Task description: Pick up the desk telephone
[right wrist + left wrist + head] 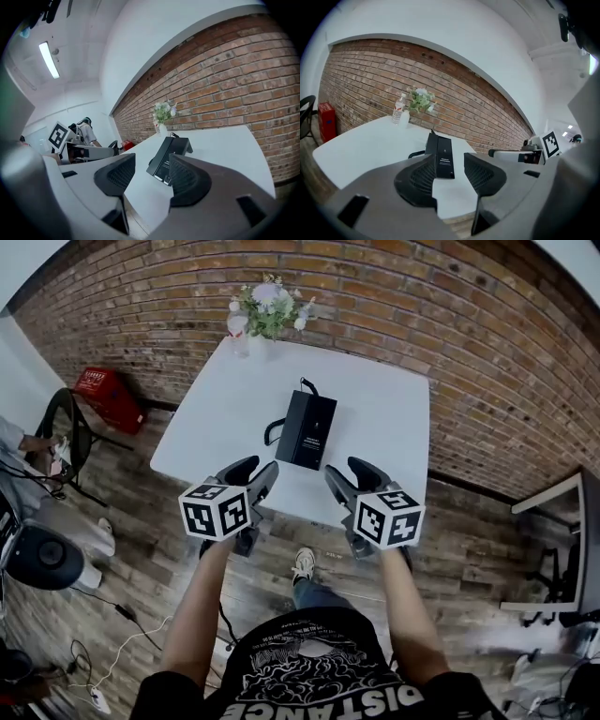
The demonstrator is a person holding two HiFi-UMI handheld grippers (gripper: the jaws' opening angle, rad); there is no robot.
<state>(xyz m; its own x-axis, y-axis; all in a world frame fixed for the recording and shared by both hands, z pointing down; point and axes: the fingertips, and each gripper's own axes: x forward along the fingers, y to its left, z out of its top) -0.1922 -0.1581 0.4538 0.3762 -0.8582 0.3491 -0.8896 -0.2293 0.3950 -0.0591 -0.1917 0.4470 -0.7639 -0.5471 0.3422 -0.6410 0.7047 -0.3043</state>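
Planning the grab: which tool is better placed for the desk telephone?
Probably left: the desk telephone lines up between the open jaws of the left tool; the right tool sees it partly behind one jaw.

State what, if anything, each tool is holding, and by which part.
Nothing is held: the left tool and right tool are open and empty, short of the desk telephone on the table.

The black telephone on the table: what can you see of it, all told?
The telephone is a flat, black, oblong box, matte like plastic, with small white print on top. It lies near the middle of the white table, its far end propped higher. A thin cable leaves that far end; a dark cord loop curves at its left. Only the table touches it; the left tool and right tool hover short of it, open.
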